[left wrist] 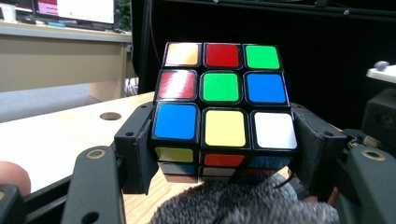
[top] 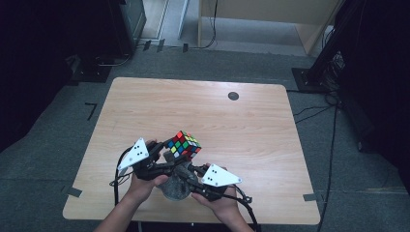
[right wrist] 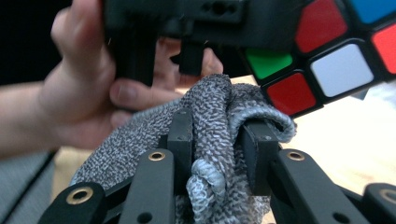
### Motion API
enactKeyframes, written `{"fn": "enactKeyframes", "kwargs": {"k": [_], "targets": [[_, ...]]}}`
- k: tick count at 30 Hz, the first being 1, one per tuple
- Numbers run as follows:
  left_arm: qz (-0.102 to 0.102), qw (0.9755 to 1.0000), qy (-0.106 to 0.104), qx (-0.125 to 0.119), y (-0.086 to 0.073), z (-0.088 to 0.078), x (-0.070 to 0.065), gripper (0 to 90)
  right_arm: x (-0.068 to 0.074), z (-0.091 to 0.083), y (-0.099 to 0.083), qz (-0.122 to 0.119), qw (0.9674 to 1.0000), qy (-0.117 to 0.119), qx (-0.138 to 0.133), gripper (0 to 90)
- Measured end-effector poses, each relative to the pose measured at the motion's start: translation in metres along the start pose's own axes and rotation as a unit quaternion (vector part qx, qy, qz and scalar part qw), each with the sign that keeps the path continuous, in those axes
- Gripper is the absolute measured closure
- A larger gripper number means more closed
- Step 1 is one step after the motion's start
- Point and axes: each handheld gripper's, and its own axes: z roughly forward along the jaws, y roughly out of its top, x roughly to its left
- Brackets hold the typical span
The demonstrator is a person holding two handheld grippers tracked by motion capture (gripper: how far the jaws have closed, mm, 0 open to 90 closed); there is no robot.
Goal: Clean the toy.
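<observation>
You are mid-wipe: your left gripper (left wrist: 219, 154) clamps the Rubik's cube (top: 183, 144) above the desk's (top: 251, 125) near edge, your right gripper (right wrist: 215, 154) pinches the grey cloth (right wrist: 210, 116) beneath it, so next rub upward.

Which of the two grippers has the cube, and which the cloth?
The left gripper clamps the cube; the right gripper pinches the grey cloth under it.

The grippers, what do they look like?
Each gripper, left and right, is black, with a pale grey three-cornered plate on top dotted with small dark marks. Black cables trail back. The jaws' linked bars have brass-coloured rivets. The person's forearms are bare, no sleeves.
</observation>
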Motion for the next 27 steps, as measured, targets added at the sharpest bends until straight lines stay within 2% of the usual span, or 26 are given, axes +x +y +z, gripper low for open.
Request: {"fn": "enactKeyframes", "kwargs": {"k": [2, 5, 7, 9, 12, 14, 16, 20, 22, 25, 27], "targets": [[-0.002, 1.0, 0.003, -0.004, 0.001, -0.001, 0.002, 34.3, -0.005, -0.002, -0.002, 0.024, 0.9996, -0.01, -0.008, 70.8], [-0.004, 0.9999, 0.009, -0.009, 0.002, -0.005, 0.005, 34.2, -0.017, -0.007, -0.005, 0.051, 0.9971, -0.056, -0.007, 70.9], [-0.01, 0.9998, 0.012, -0.01, 0.002, -0.005, 0.006, 34.2, -0.026, -0.011, -0.008, 0.069, 0.9953, -0.067, -0.01, 71.1], [-0.008, 0.9999, 0.012, -0.008, 0.002, -0.004, 0.006, 34.3, -0.027, -0.012, -0.008, 0.069, 0.9957, -0.061, -0.009, 71.1], [-0.007, 0.9999, 0.01, -0.005, 0.0, -0.003, 0.005, 34.2, -0.018, -0.006, -0.005, 0.043, 0.9988, -0.023, 0.002, 70.6], [-0.003, 0.9999, 0.012, -0.001, 0.0, -0.003, 0.005, 34.2, -0.012, -0.003, -0.005, 0.03, 0.9995, -0.001, 0.006, 70.5], [-0.003, 0.9999, 0.013, -0.001, 0.0, -0.003, 0.005, 34.2, -0.012, -0.003, -0.004, 0.027, 0.9996, -0.004, 0.003, 70.5], [-0.005, 0.9998, 0.019, -0.004, 0.002, -0.004, 0.006, 34.3, -0.031, -0.017, -0.001, 0.054, 0.9973, -0.047, -0.019, 70.4], [-0.004, 0.9998, 0.022, -0.002, 0.002, -0.005, 0.007, 34.2, -0.039, -0.023, 0.0, 0.041, 0.9956, -0.082, -0.016, 70.3], [-0.009, 0.9996, 0.026, 0.001, 0.001, -0.005, 0.01, 34.2, -0.051, -0.03, -0.002, 0.014, 0.9908, -0.134, 0.009, 69.2], [-0.014, 0.9995, 0.027, 0.003, 0.001, -0.005, 0.011, 34.2, -0.059, -0.033, -0.006, 0.014, 0.9882, -0.151, 0.022, 67.5]]}}
